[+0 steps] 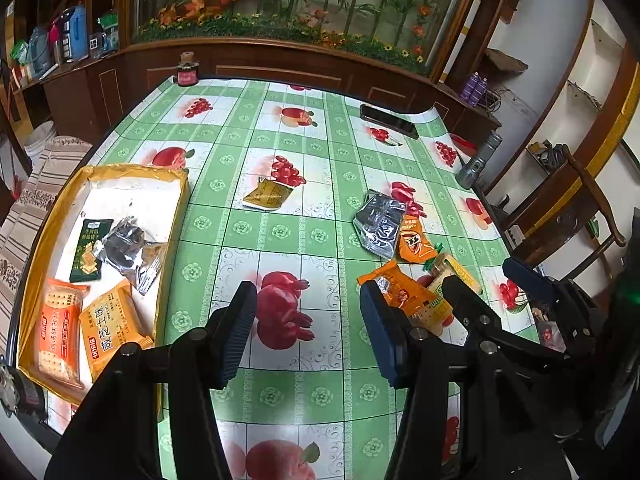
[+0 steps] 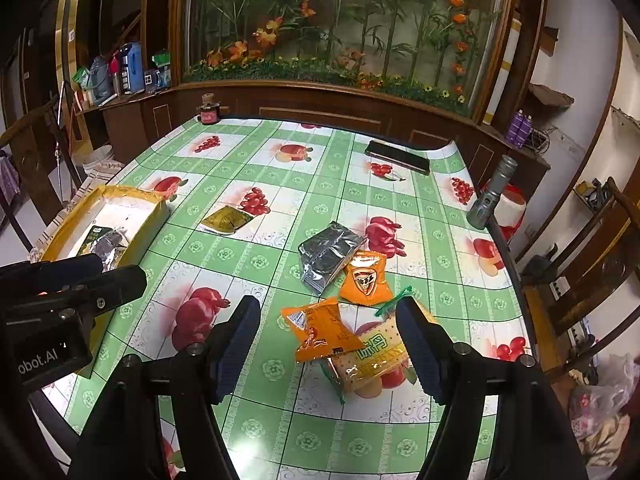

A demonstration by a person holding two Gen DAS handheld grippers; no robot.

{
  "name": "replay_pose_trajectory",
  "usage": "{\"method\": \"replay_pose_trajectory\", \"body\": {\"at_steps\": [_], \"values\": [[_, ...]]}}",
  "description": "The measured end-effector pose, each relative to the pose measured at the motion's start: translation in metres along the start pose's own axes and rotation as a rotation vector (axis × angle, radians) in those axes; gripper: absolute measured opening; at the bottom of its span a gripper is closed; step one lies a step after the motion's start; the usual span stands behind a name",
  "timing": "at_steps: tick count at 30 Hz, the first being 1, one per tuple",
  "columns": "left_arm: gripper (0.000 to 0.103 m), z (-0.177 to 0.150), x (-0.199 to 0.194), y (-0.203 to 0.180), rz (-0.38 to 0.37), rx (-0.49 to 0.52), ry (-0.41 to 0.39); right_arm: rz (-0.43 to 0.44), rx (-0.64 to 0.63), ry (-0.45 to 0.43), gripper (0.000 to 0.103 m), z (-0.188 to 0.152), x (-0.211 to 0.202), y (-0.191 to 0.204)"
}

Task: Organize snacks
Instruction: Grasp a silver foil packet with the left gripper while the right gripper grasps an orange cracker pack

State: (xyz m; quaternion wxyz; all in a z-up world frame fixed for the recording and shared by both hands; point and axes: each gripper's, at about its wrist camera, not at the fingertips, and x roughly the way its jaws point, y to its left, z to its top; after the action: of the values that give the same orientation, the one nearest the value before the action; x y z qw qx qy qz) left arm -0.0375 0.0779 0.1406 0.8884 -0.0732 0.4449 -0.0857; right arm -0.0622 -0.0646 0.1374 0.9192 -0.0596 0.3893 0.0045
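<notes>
A yellow-lined box [image 1: 176,216] at the table's left holds several snack packs, among them a dark green pack [image 1: 89,250] and a silver pack [image 1: 130,250]. My left gripper [image 1: 308,332] is open and empty above the tablecloth, right of the box. My right gripper [image 2: 328,348] is open, its fingers either side of an orange pack [image 2: 320,330] and a yellow cracker pack [image 2: 372,360]. Beyond lie an orange chip pack [image 2: 365,278], a silver pack [image 2: 328,254] and an olive sachet [image 2: 226,220]. The right gripper [image 1: 476,304] also shows in the left wrist view.
A black phone [image 2: 398,157] lies at the far right of the green fruit-print tablecloth [image 2: 280,168]. A grey flashlight [image 2: 491,194] stands at the right edge. A small red jar [image 2: 209,112] sits at the far left corner. A wooden chair [image 2: 592,248] stands to the right.
</notes>
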Motion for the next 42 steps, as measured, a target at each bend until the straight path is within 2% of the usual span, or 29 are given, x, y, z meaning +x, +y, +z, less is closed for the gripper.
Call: {"method": "replay_pose_trajectory", "body": {"at_steps": [3, 6, 7, 8, 9, 14, 19, 23, 24, 26, 27, 34, 38, 40, 42], "values": [[0.052, 0.001, 0.004, 0.004, 0.005, -0.007, 0.009, 0.046, 0.026, 0.035, 0.073, 0.001, 0.014, -0.009], [0.052, 0.0, 0.008, 0.013, 0.013, -0.021, 0.017, 0.146, 0.195, 0.114, 0.071, 0.002, 0.044, -0.045], [0.052, -0.001, 0.01, 0.016, 0.015, -0.026, 0.021, 0.201, 0.287, 0.148, 0.068, 0.0, 0.058, -0.063], [0.054, -0.002, 0.011, 0.02, 0.018, -0.035, 0.027, 0.221, 0.335, 0.163, 0.059, -0.001, 0.066, -0.072], [0.054, -0.003, 0.013, 0.026, 0.021, -0.045, 0.034, 0.231, 0.376, 0.177, 0.056, -0.002, 0.076, -0.081], [0.054, -0.009, 0.015, 0.049, 0.033, -0.081, 0.059, 0.285, 0.47, 0.205, 0.058, 0.007, 0.116, -0.093], [0.054, -0.015, 0.01, 0.068, 0.048, -0.096, 0.069, 0.314, 0.503, 0.242, 0.058, 0.029, 0.154, -0.083], [0.054, -0.02, 0.007, 0.083, 0.065, -0.109, 0.076, 0.272, 0.45, 0.27, 0.057, 0.051, 0.188, -0.066], [0.054, -0.021, 0.007, 0.086, 0.068, -0.112, 0.079, 0.262, 0.432, 0.281, 0.054, 0.054, 0.196, -0.061], [0.054, -0.023, 0.007, 0.092, 0.071, -0.122, 0.083, 0.257, 0.385, 0.322, 0.031, 0.057, 0.211, -0.048], [0.054, -0.023, 0.007, 0.095, 0.072, -0.127, 0.085, 0.279, 0.375, 0.341, 0.03, 0.057, 0.216, -0.042], [0.054, -0.017, 0.019, 0.097, 0.04, -0.132, 0.102, 0.434, 0.287, 0.399, 0.029, 0.048, 0.208, 0.003], [0.054, -0.011, 0.031, 0.086, -0.004, -0.11, 0.127, 0.599, 0.271, 0.502, 0.032, 0.03, 0.195, 0.018], [0.054, -0.009, 0.036, 0.079, -0.023, -0.098, 0.136, 0.635, 0.333, 0.434, 0.032, 0.029, 0.175, -0.002], [0.054, -0.008, 0.043, 0.071, -0.043, -0.081, 0.149, 0.607, 0.385, 0.367, 0.043, 0.029, 0.158, -0.029]]}}
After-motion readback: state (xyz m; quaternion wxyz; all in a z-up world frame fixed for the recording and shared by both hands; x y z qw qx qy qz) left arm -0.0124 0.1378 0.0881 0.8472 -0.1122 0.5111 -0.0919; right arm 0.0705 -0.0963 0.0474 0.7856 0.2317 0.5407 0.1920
